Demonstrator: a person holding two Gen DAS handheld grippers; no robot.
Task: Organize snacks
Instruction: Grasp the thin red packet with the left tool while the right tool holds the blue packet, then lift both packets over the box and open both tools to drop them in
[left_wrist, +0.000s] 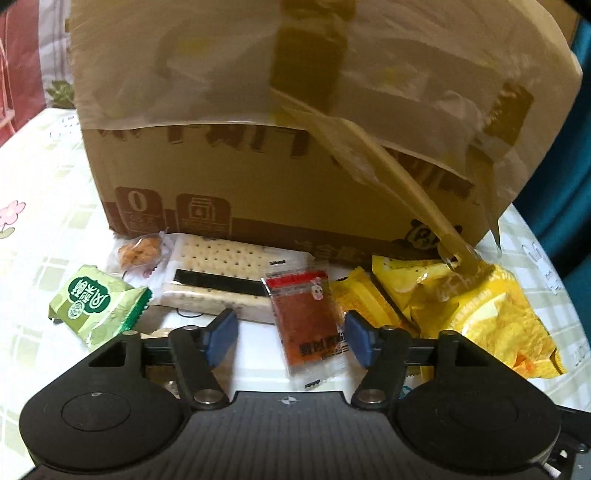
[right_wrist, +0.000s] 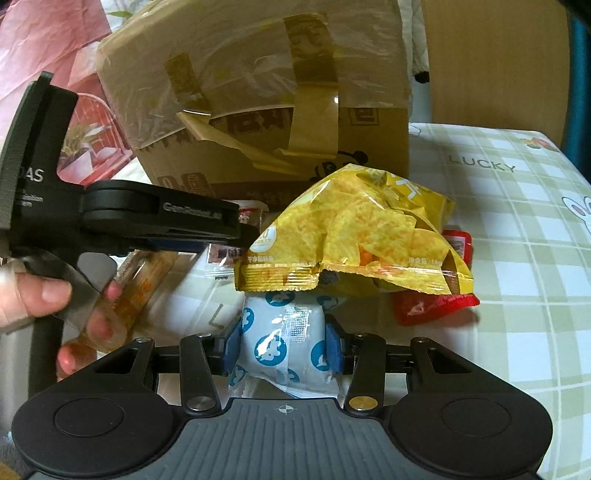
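Observation:
In the left wrist view my left gripper (left_wrist: 290, 338) is open, its blue pads on either side of a red-brown snack packet (left_wrist: 304, 317) without touching it. Beside it lie a cracker pack (left_wrist: 218, 280), a green packet (left_wrist: 98, 304), a small orange snack (left_wrist: 140, 251) and yellow chip bags (left_wrist: 465, 302). In the right wrist view my right gripper (right_wrist: 282, 347) is shut on a white packet with blue dots (right_wrist: 282, 339), under a yellow chip bag (right_wrist: 354, 236). The left gripper (right_wrist: 147, 221) shows there from the side.
A taped cardboard box (left_wrist: 258, 122) stands on the checked tablecloth (right_wrist: 517, 258) behind the snacks; it also shows in the right wrist view (right_wrist: 258, 92). A red packet (right_wrist: 432, 306) lies under the chip bag. A hand (right_wrist: 48, 295) holds the left gripper's handle.

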